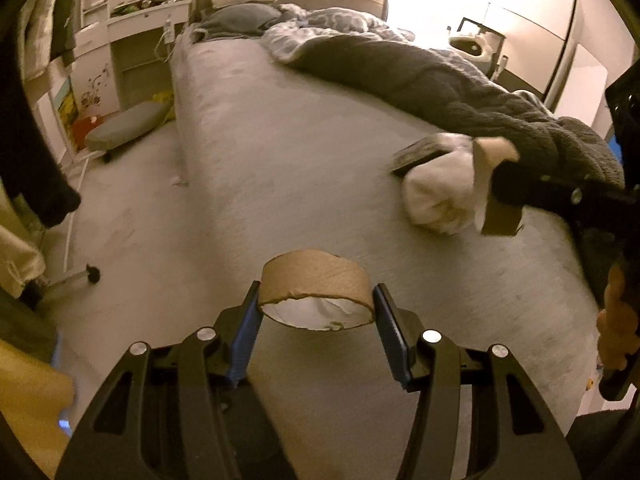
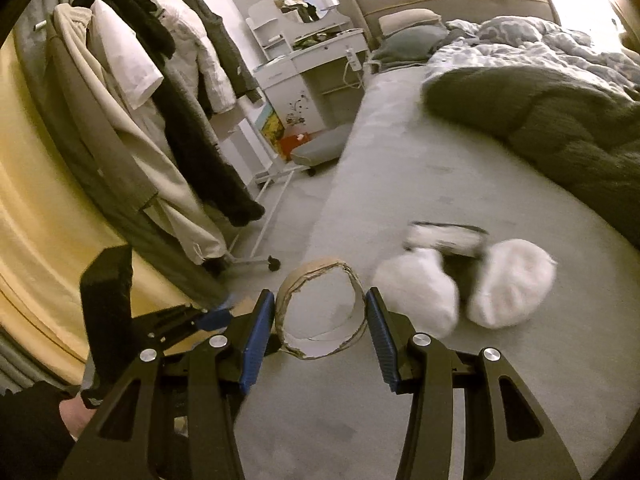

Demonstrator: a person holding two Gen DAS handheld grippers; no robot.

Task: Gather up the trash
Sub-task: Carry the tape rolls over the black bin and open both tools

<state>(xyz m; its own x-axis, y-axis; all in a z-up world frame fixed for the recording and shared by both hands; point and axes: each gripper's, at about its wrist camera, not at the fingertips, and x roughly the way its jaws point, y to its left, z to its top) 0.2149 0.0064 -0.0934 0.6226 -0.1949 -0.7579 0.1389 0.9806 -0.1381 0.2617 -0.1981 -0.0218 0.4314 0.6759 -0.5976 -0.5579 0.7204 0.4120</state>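
My left gripper (image 1: 316, 300) is shut on a brown cardboard tape core (image 1: 318, 286) with white paper showing inside it, held above the grey bed sheet (image 1: 280, 160). My right gripper (image 2: 320, 312) is shut on a second, torn cardboard ring (image 2: 320, 308); in the left wrist view it (image 1: 500, 200) holds that brown piece by the crumpled white tissue (image 1: 436, 196). Two crumpled white tissue wads (image 2: 416, 296) (image 2: 512, 284) lie on the sheet just right of the right gripper. A small flat black-and-white packet (image 2: 444, 236) lies behind them, blurred.
A dark grey blanket (image 2: 560, 120) and patterned duvet (image 1: 332, 24) cover the bed's far side. A clothes rack with hanging coats (image 2: 160, 100) stands left of the bed. A white dresser with mirror (image 2: 312, 40) and a grey cushion on the floor (image 1: 128, 128) are beyond.
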